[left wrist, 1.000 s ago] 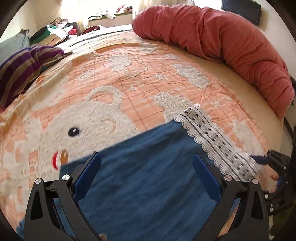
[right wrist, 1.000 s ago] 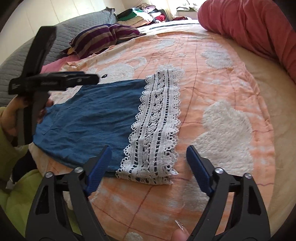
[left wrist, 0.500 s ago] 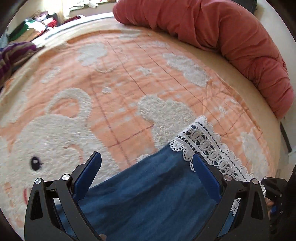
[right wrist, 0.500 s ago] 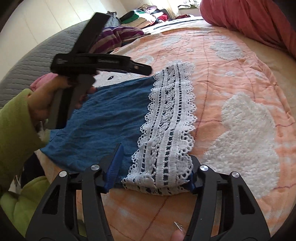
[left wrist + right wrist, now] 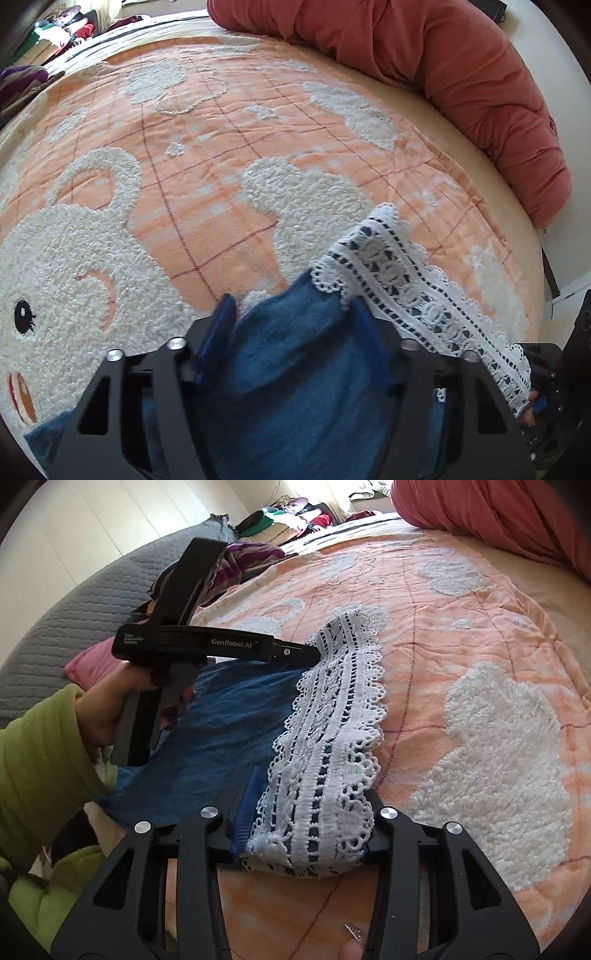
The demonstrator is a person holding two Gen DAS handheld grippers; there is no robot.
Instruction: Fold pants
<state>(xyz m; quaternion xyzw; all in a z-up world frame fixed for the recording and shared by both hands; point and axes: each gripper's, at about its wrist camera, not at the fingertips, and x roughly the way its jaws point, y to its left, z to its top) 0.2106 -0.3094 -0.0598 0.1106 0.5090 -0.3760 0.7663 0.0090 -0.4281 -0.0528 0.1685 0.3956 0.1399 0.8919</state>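
Note:
Blue pants (image 5: 229, 716) with a white lace hem (image 5: 340, 716) lie flat on the orange bear blanket (image 5: 184, 166). My right gripper (image 5: 310, 823) is at the near end of the lace hem. Its jaws are closing, and the lace bunches between the pads. My left gripper (image 5: 293, 319) is at the far end of the hem (image 5: 399, 273), jaws also closing. Blue cloth (image 5: 295, 369) humps up between its pads. In the right wrist view the left gripper (image 5: 310, 653) touches down beside the lace, held by a hand in a green sleeve (image 5: 40, 760).
A long red duvet roll (image 5: 461, 81) lies along the far right side of the bed. A striped pillow (image 5: 243, 561), a pink item (image 5: 92, 661) and a grey quilted cover (image 5: 74, 609) sit to the left. Piled clothes (image 5: 288, 513) lie at the back.
The left gripper came down onto the far corner of the hem and its jaws narrowed on the blue cloth. The right jaws drew in around the near end of the lace, bunching it.

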